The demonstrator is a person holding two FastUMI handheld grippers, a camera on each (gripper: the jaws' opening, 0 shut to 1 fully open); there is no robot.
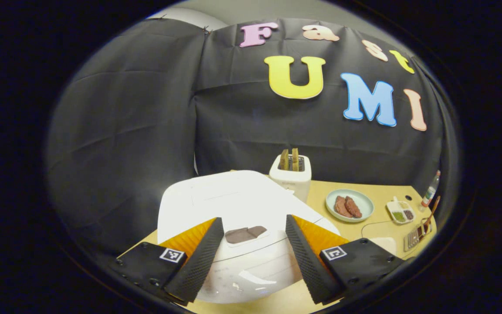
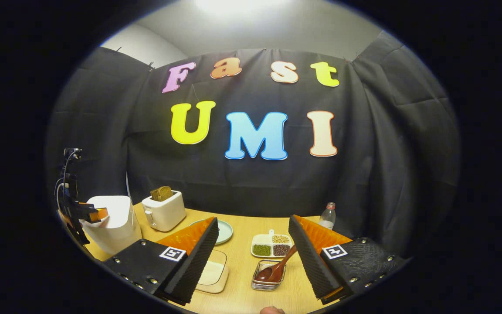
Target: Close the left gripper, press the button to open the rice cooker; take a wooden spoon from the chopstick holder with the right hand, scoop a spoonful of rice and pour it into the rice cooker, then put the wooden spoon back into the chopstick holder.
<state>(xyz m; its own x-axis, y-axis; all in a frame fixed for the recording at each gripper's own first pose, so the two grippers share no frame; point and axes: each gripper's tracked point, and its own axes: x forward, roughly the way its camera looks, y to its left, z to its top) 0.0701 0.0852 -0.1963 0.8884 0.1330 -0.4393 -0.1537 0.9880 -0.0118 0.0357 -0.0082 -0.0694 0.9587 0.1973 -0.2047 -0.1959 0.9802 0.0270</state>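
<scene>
Left gripper (image 1: 254, 244) spread wide, hovering just above the closed white rice cooker (image 1: 216, 200); dark button panel (image 1: 245, 234) sitting right between the fingers, directly ahead and a little below. Judged to be lined up for the press, but not yet pressed together as the task asks. Beyond the cooker, a white toaster (image 1: 291, 174) with two slices standing in it; to its right, a plate (image 1: 349, 205) with brown pieces. Small print on the cooker's front too blurred to read.

Right gripper (image 2: 254, 248) likewise spread and holding nothing, poised above the table (image 2: 242, 279). Down beside its left finger, a shallow square dish of rice (image 2: 212, 272). Just ahead and below, nearer the right finger, the wooden spoon (image 2: 277, 268) lying tilted in the wire chopstick holder (image 2: 267, 283), handle leaning up toward the right finger, probably left that way for an easy pinch. Behind it, a divided tray of beans (image 2: 272, 245); further right, a small bottle (image 2: 328, 216), label unreadable. Square coded markers on both grippers, no legible words.
</scene>
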